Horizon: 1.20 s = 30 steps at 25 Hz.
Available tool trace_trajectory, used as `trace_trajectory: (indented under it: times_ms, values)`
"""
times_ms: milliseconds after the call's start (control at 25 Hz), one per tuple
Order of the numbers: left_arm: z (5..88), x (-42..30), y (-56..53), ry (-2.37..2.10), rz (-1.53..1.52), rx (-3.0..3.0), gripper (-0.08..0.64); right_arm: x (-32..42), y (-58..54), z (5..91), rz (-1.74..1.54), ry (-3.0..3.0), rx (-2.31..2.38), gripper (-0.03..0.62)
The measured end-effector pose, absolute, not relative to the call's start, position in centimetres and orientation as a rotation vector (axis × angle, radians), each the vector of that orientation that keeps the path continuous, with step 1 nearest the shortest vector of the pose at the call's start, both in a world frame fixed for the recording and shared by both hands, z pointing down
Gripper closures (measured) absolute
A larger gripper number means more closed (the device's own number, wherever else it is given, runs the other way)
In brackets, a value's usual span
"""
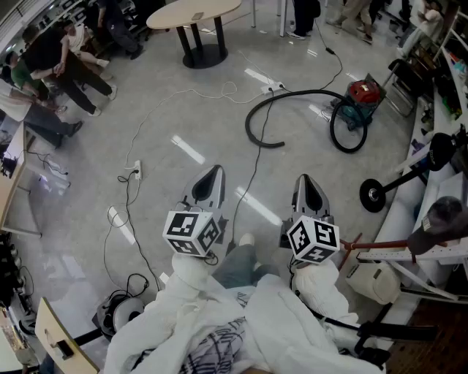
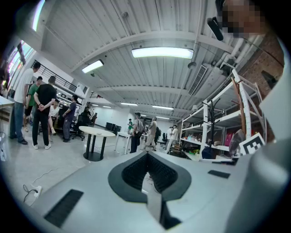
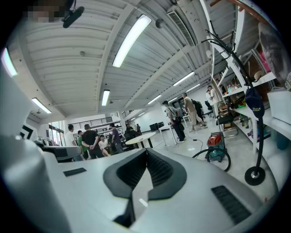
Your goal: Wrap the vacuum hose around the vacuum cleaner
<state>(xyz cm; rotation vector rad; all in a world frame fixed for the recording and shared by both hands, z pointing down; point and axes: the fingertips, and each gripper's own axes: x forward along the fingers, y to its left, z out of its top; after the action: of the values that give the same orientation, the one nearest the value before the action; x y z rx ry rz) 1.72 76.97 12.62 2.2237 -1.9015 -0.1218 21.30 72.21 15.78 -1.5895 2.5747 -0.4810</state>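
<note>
The vacuum cleaner (image 1: pixel 363 98), with a red top and a teal body, stands on the floor at the far right; it also shows in the right gripper view as the vacuum cleaner (image 3: pixel 215 144). Its black hose (image 1: pixel 256 120) lies loose on the floor, curving out to the left, and forms a ring in front of the machine. The hose (image 3: pixel 199 153) appears beside the machine in the right gripper view. My left gripper (image 1: pixel 214 169) and right gripper (image 1: pixel 303 177) are held side by side, pointing roughly level, well short of the vacuum. Both the left gripper (image 2: pixel 146 154) and the right gripper (image 3: pixel 146 150) are shut with nothing between the jaws.
A black cable (image 1: pixel 254 172) and white cables with a power strip (image 1: pixel 136 172) run across the floor ahead. A round table (image 1: pixel 194 13) stands at the back, people (image 1: pixel 58 62) at the left. A floor stand with a round base (image 1: pixel 373 196) and shelves line the right.
</note>
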Motion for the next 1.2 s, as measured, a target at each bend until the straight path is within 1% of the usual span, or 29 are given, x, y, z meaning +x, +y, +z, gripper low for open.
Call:
trace_trajectory:
  times_ms: [200,400,560,720,960,1200]
  values:
    - [12.3,1.0,74.3,-1.885,-0.130,2.258,0.557,19.3,70.0,15.6,-0.459,2.588,-1.576,0.578]
    - [13.0,-1.3,70.1,-1.846,-0.149,2.290,0.557,16.6,66.5,16.1,-0.432,2.598,-1.610,0.578]
    - [14.7,-4.5,64.5,-1.782,-0.134,2.324,0.557,12.8,61.6,17.4,-0.444,2.560,-1.668,0.578]
    - [15.6,-8.6,57.6,-1.702,-0.099,2.384,0.557,7.6,55.8,18.8,-0.488,2.511,-1.721,0.578]
    - [14.7,-15.1,47.7,-1.579,-0.057,2.480,0.557,-0.8,46.9,17.5,-0.460,2.467,-1.774,0.578]
    - [14.8,-18.3,41.2,-1.492,-0.065,2.541,0.557,-3.2,40.9,16.7,-0.410,2.369,-1.875,0.578]
